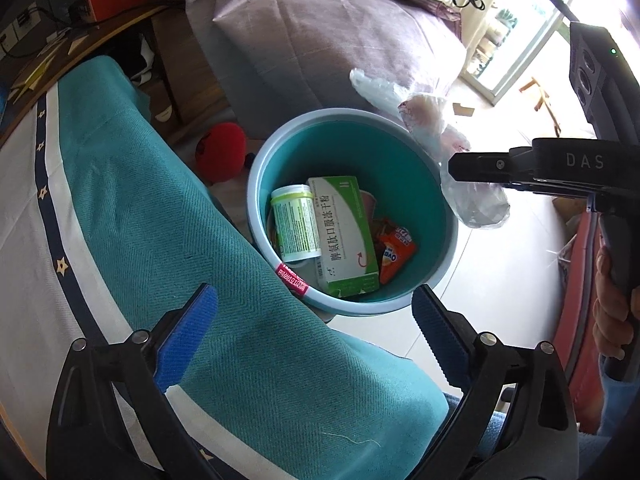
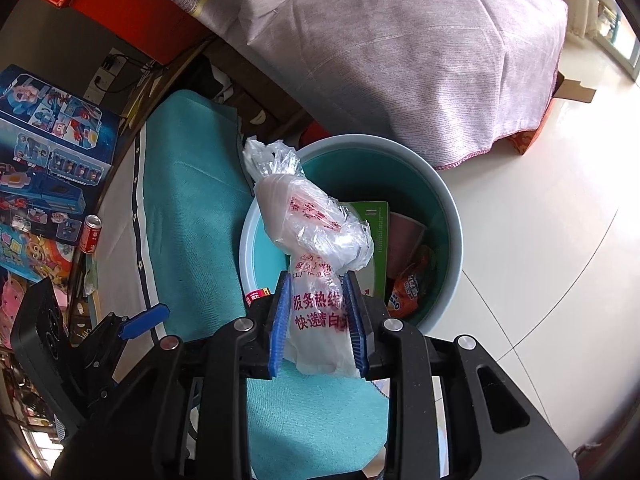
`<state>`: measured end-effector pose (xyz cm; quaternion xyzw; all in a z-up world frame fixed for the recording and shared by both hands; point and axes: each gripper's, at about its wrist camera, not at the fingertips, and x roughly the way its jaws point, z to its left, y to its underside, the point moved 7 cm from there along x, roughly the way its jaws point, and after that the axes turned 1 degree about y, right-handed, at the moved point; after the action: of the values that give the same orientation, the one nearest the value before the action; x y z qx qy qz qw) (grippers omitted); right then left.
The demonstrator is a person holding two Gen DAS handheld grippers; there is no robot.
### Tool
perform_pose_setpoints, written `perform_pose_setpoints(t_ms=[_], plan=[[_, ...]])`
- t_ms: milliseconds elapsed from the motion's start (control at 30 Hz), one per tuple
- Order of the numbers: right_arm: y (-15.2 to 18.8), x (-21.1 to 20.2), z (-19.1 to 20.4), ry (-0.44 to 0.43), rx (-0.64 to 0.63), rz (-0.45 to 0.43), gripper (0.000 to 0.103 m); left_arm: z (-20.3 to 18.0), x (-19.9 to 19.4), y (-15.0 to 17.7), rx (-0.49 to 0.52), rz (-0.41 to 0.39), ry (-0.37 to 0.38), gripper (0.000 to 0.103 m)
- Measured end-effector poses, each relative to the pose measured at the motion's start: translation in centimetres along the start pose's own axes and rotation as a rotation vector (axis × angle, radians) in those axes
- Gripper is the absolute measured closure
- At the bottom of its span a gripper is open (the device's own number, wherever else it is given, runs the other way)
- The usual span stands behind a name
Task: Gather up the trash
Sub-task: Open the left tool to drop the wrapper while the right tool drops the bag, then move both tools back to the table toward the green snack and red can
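Right gripper (image 2: 318,316) clamped on crumpled plastic bag (image 2: 316,240), held over near-left rim of teal bin (image 2: 452,216). Left gripper (image 1: 316,336) wide open, nothing between pads, above teal cloth (image 1: 160,216) left of bin. Green box (image 1: 344,232), white bottle (image 1: 296,228), orange wrapper (image 1: 396,256) already inside.

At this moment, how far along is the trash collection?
Done: a green box, white bottle and orange wrapper lie in the teal bin. In hand: the right gripper carries a plastic bag above it. Left: dropping it; a red can remains.
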<state>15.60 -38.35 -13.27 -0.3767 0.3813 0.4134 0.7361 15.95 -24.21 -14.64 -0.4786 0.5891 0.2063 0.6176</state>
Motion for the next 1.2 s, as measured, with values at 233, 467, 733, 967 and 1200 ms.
perform_pose_setpoints(t_ms=[233,467,733,967,1200], plan=[[-0.2,-0.2,0.1,0.022,0.033,-0.015,0.024,1.6,-0.6,0.5,-0.034,-0.011,-0.001,0.005],[0.7,0.9,0.1,0.083,0.044,0.044,0.016,3.4,-1.2,1.4,-0.081,-0.015,0.007,0.005],[1.6,2.1,2.3,0.125,-0.003,0.094,0.013,5.3,-1.9,2.5,-0.127,-0.022,0.009,0.004],[2.1,3.0,5.3,0.143,-0.055,0.128,0.013,7.7,-3.0,3.8,-0.187,-0.038,0.008,0.004],[2.8,4.5,9.5,0.166,-0.139,0.159,0.013,11.0,-4.2,5.4,-0.261,-0.062,0.008,0.004]])
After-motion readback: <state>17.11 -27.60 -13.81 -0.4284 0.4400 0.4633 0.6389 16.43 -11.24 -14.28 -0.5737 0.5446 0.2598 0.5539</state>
